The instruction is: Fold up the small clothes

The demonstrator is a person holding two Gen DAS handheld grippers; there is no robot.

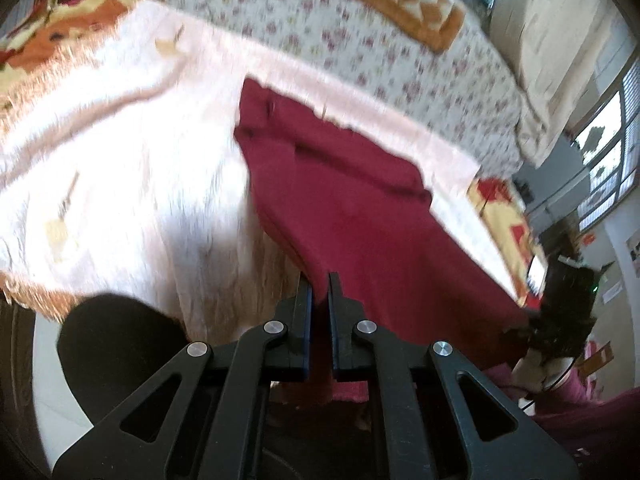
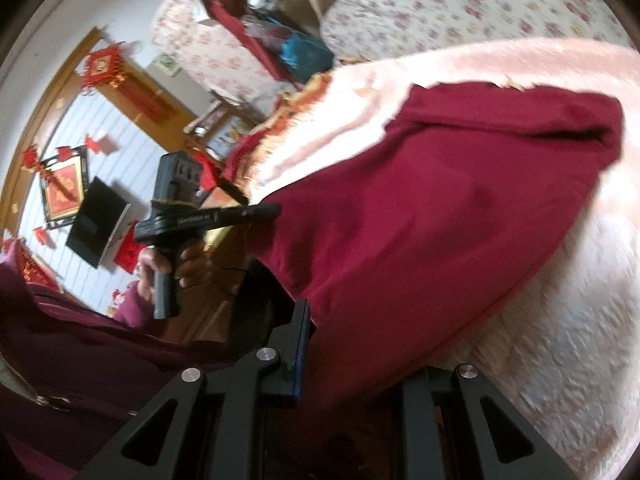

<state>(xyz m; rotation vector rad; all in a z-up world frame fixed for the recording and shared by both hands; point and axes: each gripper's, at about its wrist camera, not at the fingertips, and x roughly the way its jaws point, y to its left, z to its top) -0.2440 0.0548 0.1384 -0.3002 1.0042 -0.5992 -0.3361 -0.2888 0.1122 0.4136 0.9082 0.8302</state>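
A soft, dark red knitted garment (image 1: 352, 200) is pinched by left tongs (image 1: 320, 280) and right tongs (image 2: 316, 312) over a fluffy pale pink blanket (image 1: 120, 140).

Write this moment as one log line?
left tongs: shut on dark red cloth garment | right tongs: gripping same garment | pink fuzzy blanket underneath

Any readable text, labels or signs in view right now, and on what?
White lettering on the black left gripper side: too blurred to read.
Red and gold wall hanging: characters too small.
Dark red garment, pale pink fleece blanket: none.
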